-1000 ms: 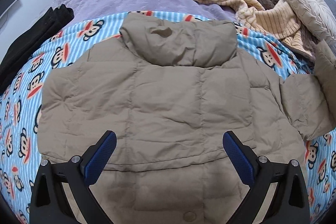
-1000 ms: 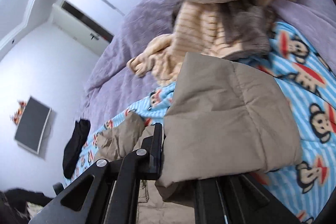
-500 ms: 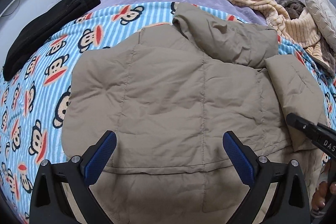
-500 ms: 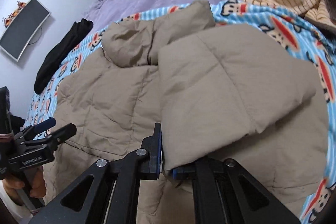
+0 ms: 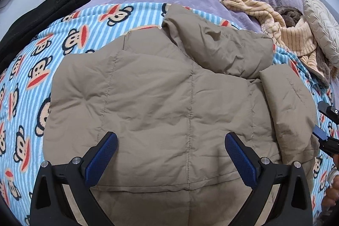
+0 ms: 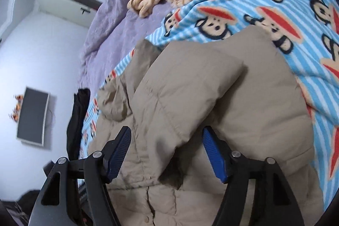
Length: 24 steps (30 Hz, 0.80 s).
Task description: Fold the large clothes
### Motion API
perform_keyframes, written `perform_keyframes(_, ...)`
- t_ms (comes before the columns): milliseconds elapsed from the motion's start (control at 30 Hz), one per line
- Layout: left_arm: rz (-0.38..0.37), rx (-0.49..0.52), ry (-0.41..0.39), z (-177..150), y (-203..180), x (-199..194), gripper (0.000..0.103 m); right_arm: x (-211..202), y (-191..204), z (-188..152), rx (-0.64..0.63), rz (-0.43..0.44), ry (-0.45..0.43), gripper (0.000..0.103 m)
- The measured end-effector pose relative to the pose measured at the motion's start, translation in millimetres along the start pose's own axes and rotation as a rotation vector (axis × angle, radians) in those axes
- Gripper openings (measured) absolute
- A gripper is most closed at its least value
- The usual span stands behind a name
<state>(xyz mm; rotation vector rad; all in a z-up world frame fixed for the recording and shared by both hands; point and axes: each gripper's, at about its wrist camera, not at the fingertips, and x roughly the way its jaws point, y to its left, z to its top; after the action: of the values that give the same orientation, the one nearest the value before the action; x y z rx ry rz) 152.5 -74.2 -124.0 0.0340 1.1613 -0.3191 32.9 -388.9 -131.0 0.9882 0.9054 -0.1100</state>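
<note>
Hovering spread-jawed over the hem, the left tool [image 5: 170, 157] grips nothing; the right tool [image 6: 166, 149], also released, straddles the sleeve [image 6: 211, 99] folded onto the tan puffer jacket [image 5: 169, 99], which lies back-up on the bed's monkey-print blanket [image 5: 31, 69]. Judging ahead: press the sleeve flat, then fold the 9 o'clock side inward. The hood [image 5: 218, 48] bunches at 1 o'clock.

Even, soft indoor light; faint shadows. Strong fisheye bending, dark corner vignette. Right wrist view motion-blurred; left sharp.
</note>
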Motion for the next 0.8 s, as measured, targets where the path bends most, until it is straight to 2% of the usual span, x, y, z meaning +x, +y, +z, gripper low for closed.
perform_keyframes(33, -0.006, -0.009, -0.002, 2, 3, 0, 0.101, 1, -4, 4, 0.024, -0.004, -0.013, 0.068)
perform_keyframes(67, -0.011, -0.016, -0.008, 3, 6, -2, 0.101, 1, -5, 7, 0.033, -0.005, -0.027, 0.053)
perform_keyframes(100, -0.018, -0.020, -0.017, 5, 9, -4, 0.101, 4, -4, 9, 0.030, -0.011, -0.029, 0.043)
perform_keyframes(133, -0.026, -0.021, -0.023, 6, 12, -5, 0.101, 9, 1, 9, 0.018, -0.015, -0.025, 0.025)
perform_keyframes(167, -0.039, -0.023, -0.027, 7, 15, -7, 0.101, 11, 7, 11, -0.003, -0.015, -0.024, 0.016)
perform_keyframes(233, -0.080, -0.039, -0.033, 9, 24, -9, 0.101, 14, 31, 6, -0.107, -0.015, -0.024, 0.015)
perform_keyframes(300, -0.144, -0.075, -0.029, 9, 34, -10, 0.101, 18, 65, -8, -0.280, -0.036, -0.016, 0.015)
perform_keyframes(400, -0.239, -0.148, -0.015, 8, 51, -9, 0.101, 38, 115, -44, -0.538, -0.064, 0.038, 0.015)
perform_keyframes(500, -0.290, -0.214, -0.008, 5, 68, -9, 0.101, 63, 142, -85, -0.694, -0.093, 0.109, 0.015)
perform_keyframes(633, -0.340, -0.284, 0.002, 0, 89, -10, 0.101, 94, 144, -120, -0.741, -0.127, 0.207, 0.015)
perform_keyframes(733, -0.384, -0.285, 0.007, -1, 93, -12, 0.101, 105, 142, -132, -0.770, -0.189, 0.247, 0.015)
perform_keyframes(800, -0.434, -0.278, 0.010, 1, 92, -13, 0.101, 104, 142, -133, -0.775, -0.210, 0.267, 0.019)
